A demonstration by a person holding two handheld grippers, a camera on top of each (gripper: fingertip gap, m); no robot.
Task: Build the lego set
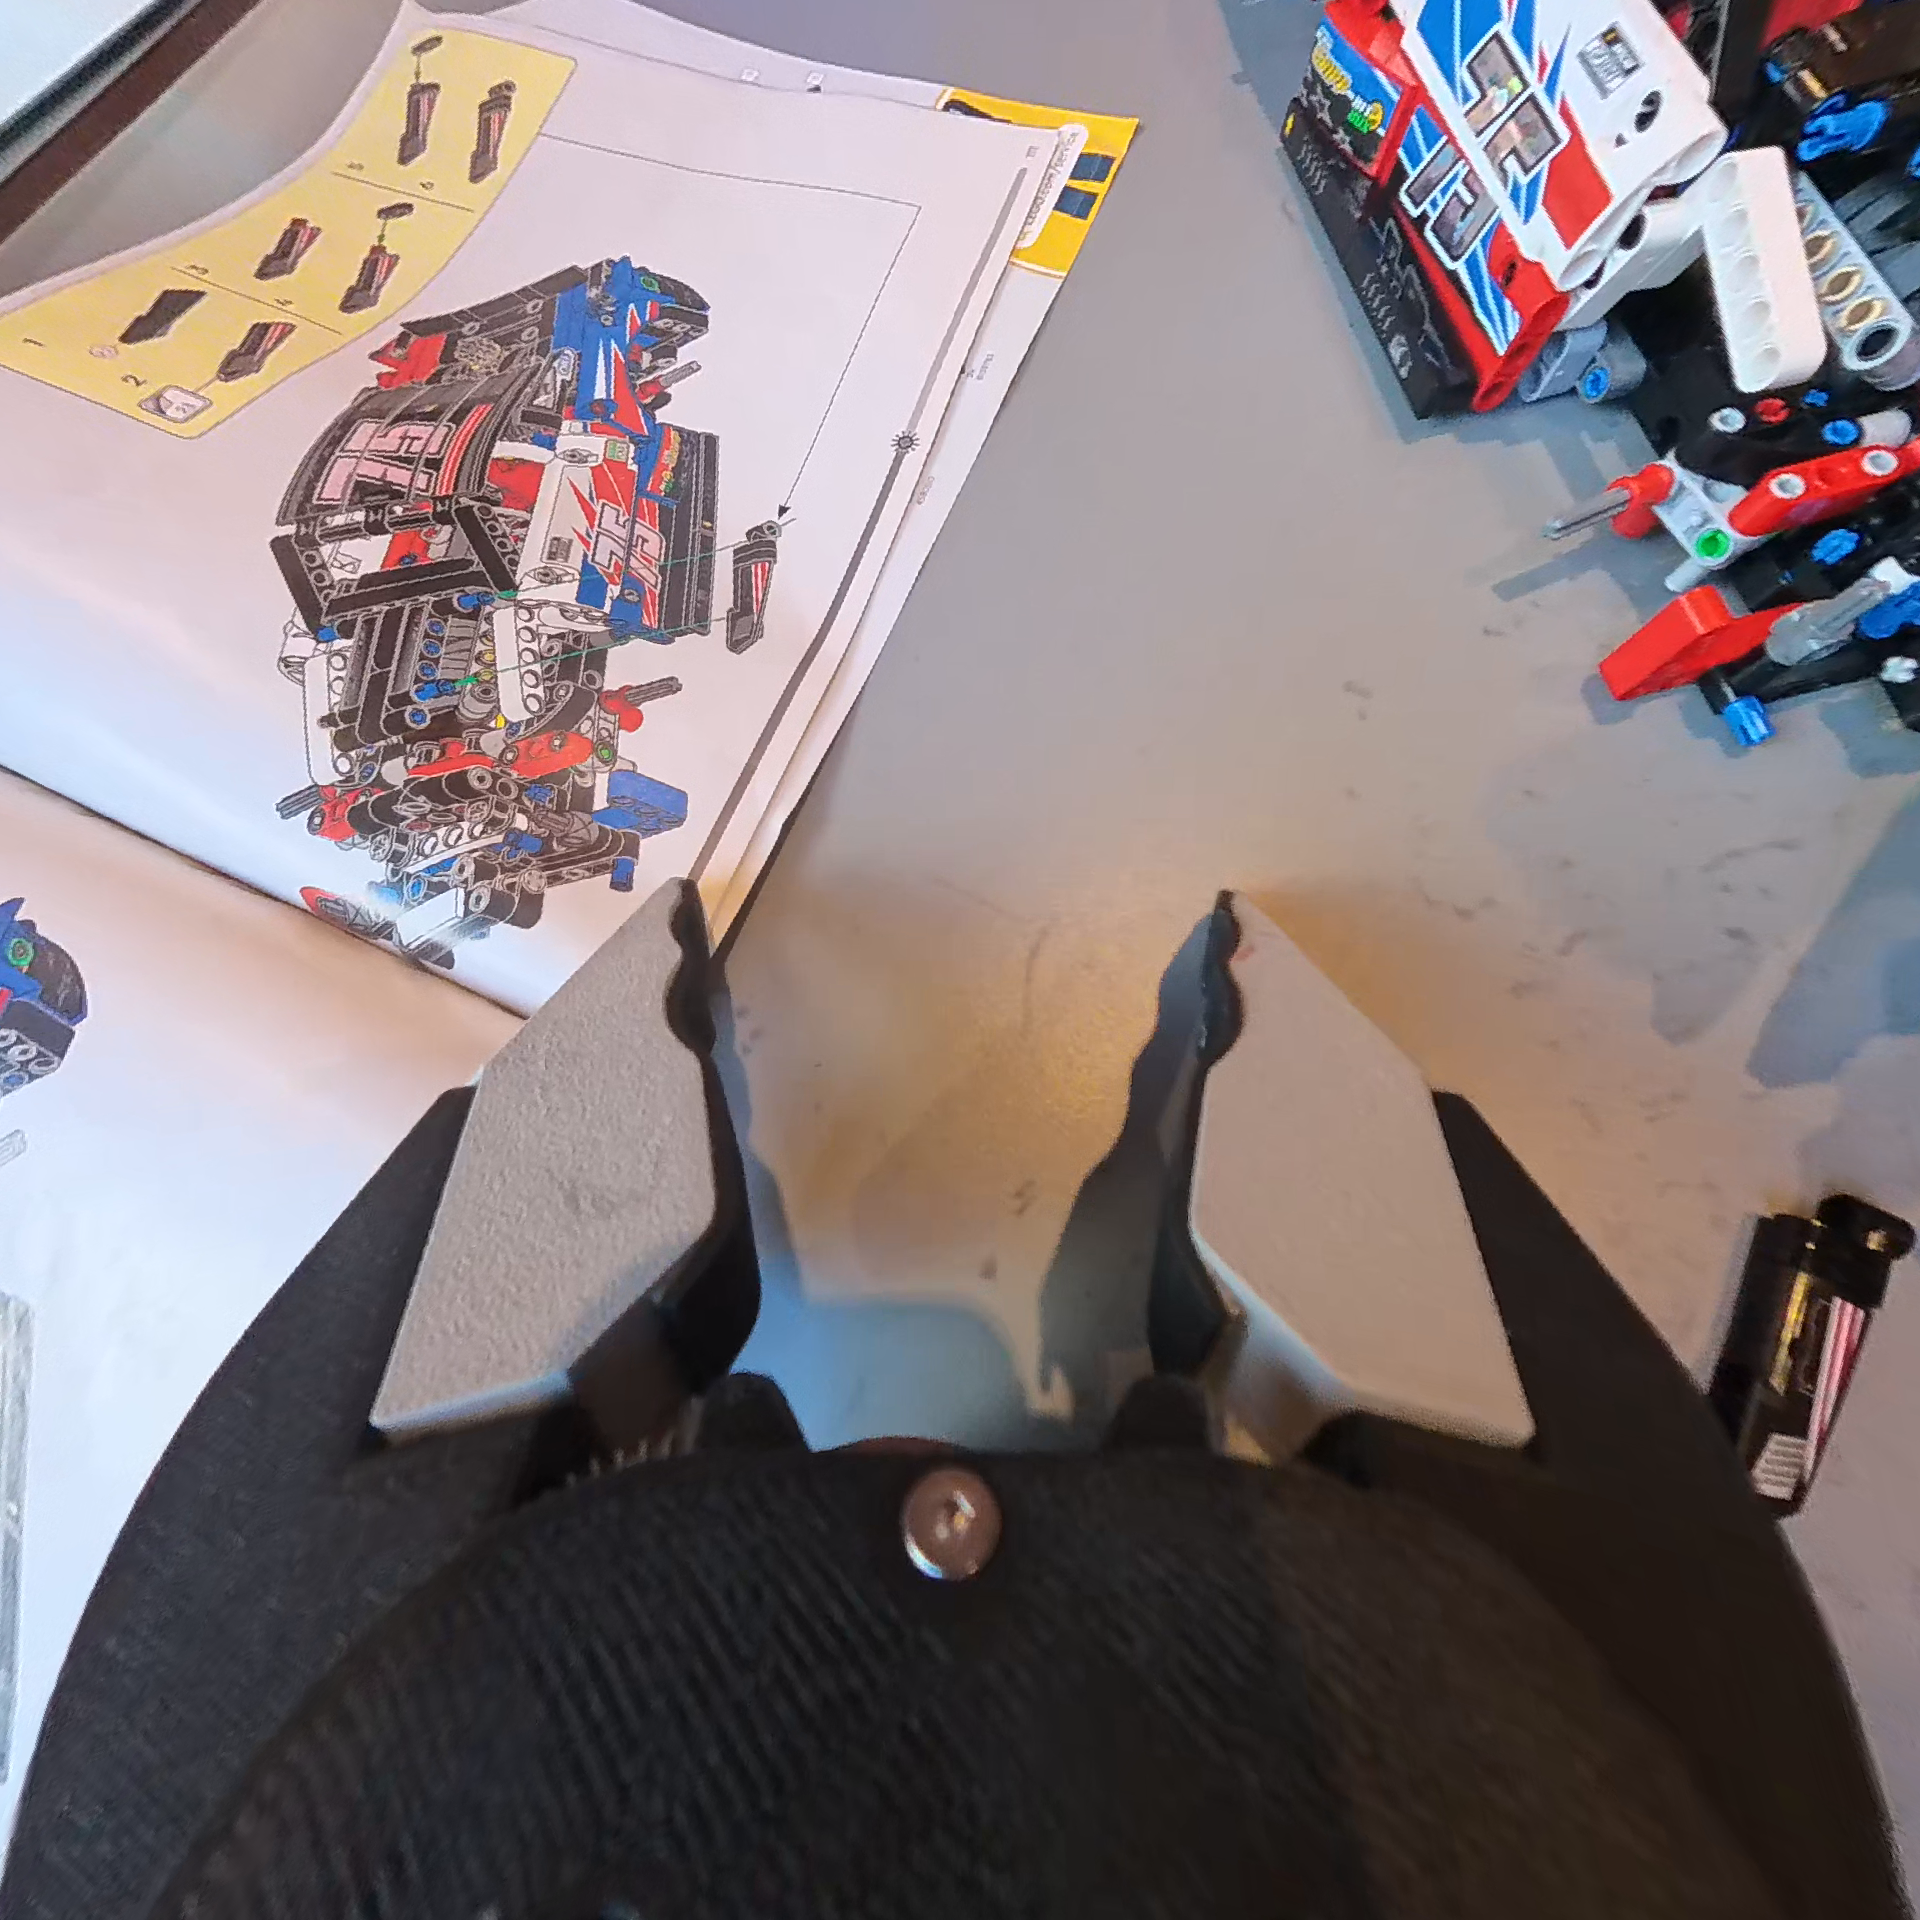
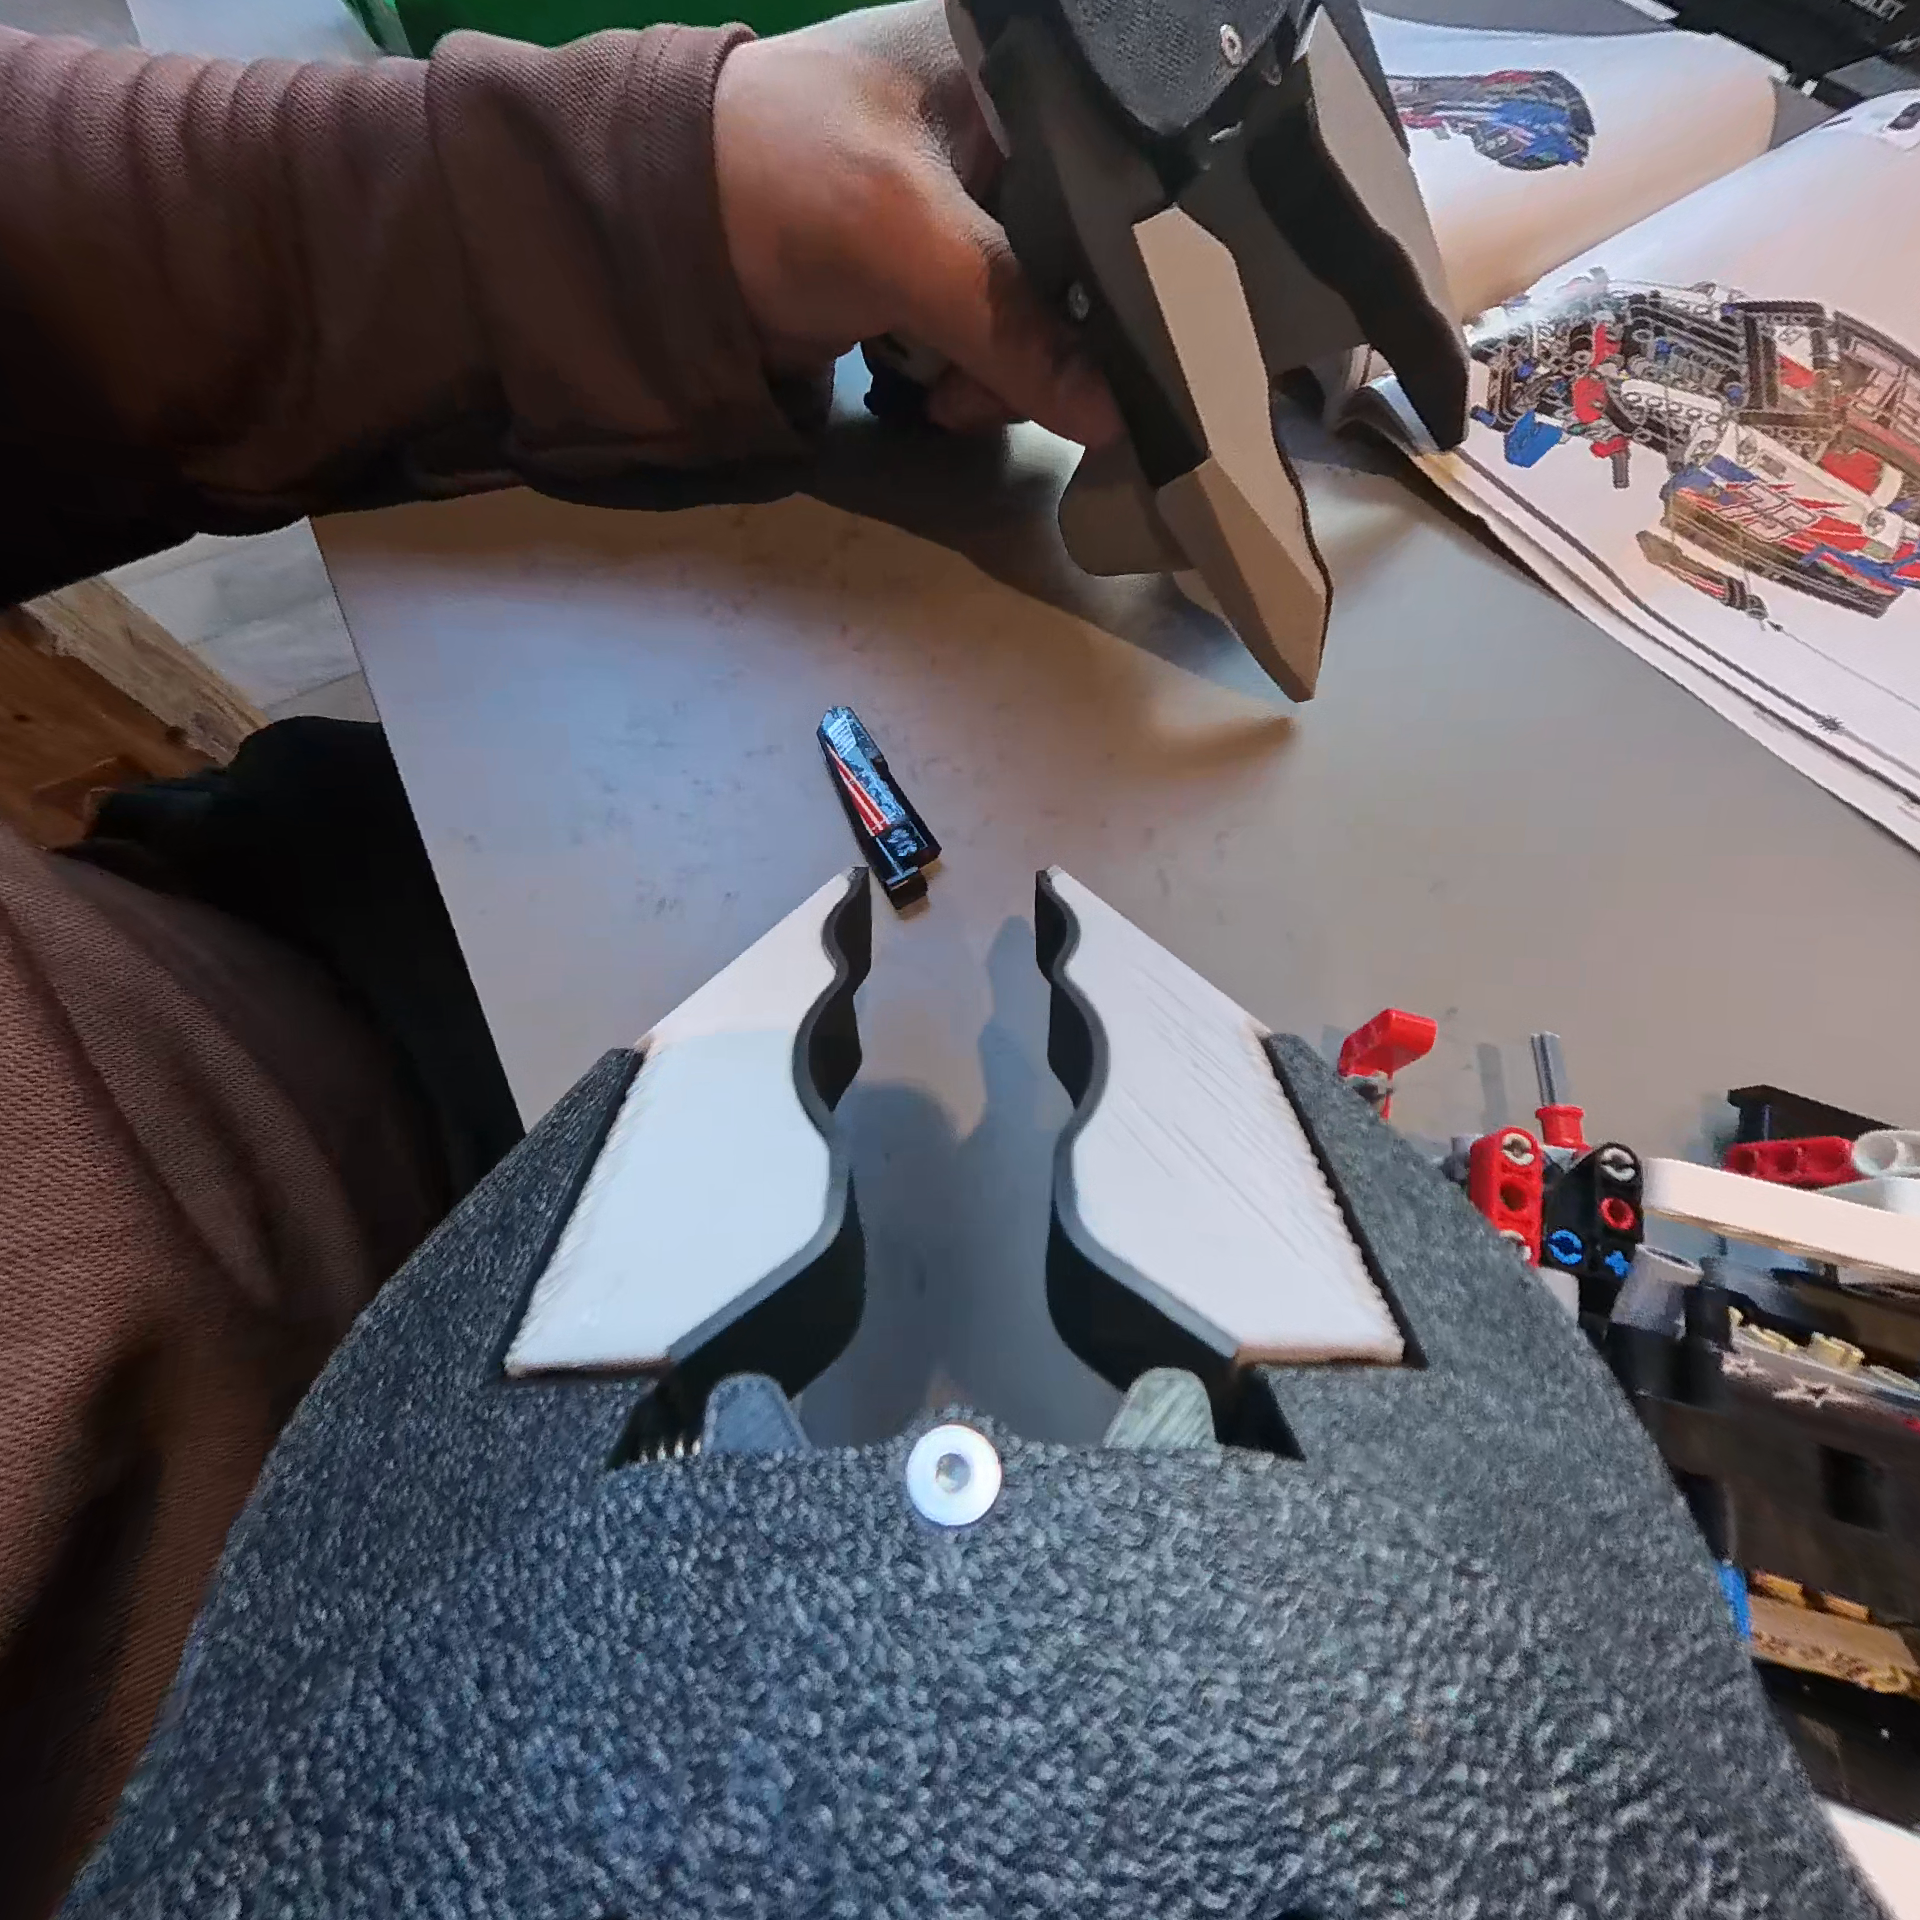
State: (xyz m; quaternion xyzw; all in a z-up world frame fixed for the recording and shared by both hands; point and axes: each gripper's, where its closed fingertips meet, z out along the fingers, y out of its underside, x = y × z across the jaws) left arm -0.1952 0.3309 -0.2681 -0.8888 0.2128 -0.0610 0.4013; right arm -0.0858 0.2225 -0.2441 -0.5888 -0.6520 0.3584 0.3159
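Note:
A small black piece with red and white stripes (image 2: 878, 805) lies flat on the grey table, just beyond my right gripper's left fingertip. It also shows at the right edge of the left wrist view (image 1: 1803, 1351). My right gripper (image 2: 953, 883) is open and empty, low over the table. My left gripper (image 1: 951, 899) is open and empty above bare table; in the right wrist view (image 2: 1273, 582) it hangs tilted down beyond the piece. The partly built red, white, blue and black truck model (image 1: 1621, 260) stands at the top right, and it shows at the right of the right wrist view (image 2: 1704, 1268).
The open instruction booklet (image 1: 520, 499) lies to the left of my left gripper and shows at the far right in the right wrist view (image 2: 1714, 468). A person's hand and brown sleeve (image 2: 416, 260) hold the left gripper. The table's near edge (image 2: 416, 831) runs at the left.

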